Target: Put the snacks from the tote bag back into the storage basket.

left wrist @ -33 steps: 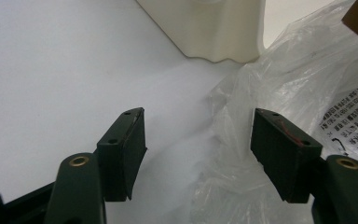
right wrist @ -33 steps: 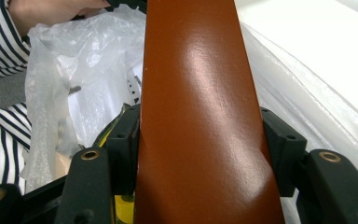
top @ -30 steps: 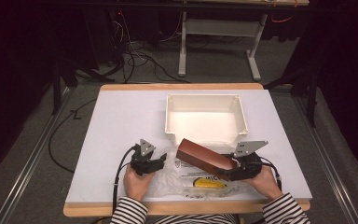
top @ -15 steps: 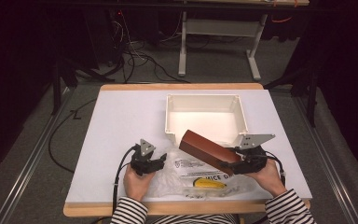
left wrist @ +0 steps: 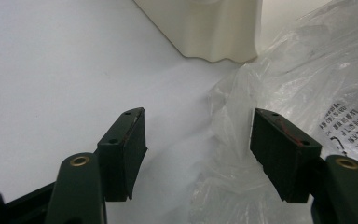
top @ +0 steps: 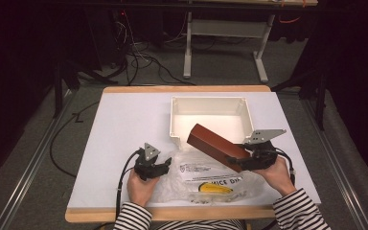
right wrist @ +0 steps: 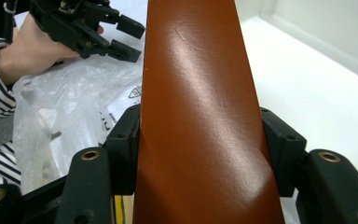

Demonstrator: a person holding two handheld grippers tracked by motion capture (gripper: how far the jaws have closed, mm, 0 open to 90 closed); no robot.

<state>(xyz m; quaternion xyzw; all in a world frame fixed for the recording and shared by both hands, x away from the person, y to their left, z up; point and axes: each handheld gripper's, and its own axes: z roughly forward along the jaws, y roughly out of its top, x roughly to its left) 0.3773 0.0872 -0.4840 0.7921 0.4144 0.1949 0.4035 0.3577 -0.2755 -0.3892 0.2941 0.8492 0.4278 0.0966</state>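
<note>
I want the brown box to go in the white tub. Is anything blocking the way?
Nothing visible does. The right gripper holds the brown box tilted, its far end already above the near wall of the white tub, and the tub's floor looks bare.

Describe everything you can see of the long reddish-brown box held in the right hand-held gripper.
The long reddish-brown box is a smooth, glossy rectangular block, leather-like in look, with faint scuffs on its top face. The right hand-held gripper clamps its near end from both sides, pads pressed to its long flanks. It is off the table and tilted, its far end raised toward the white plastic tray. Part of it hangs over the crumpled clear plastic bag; whether they touch is unclear.
</note>
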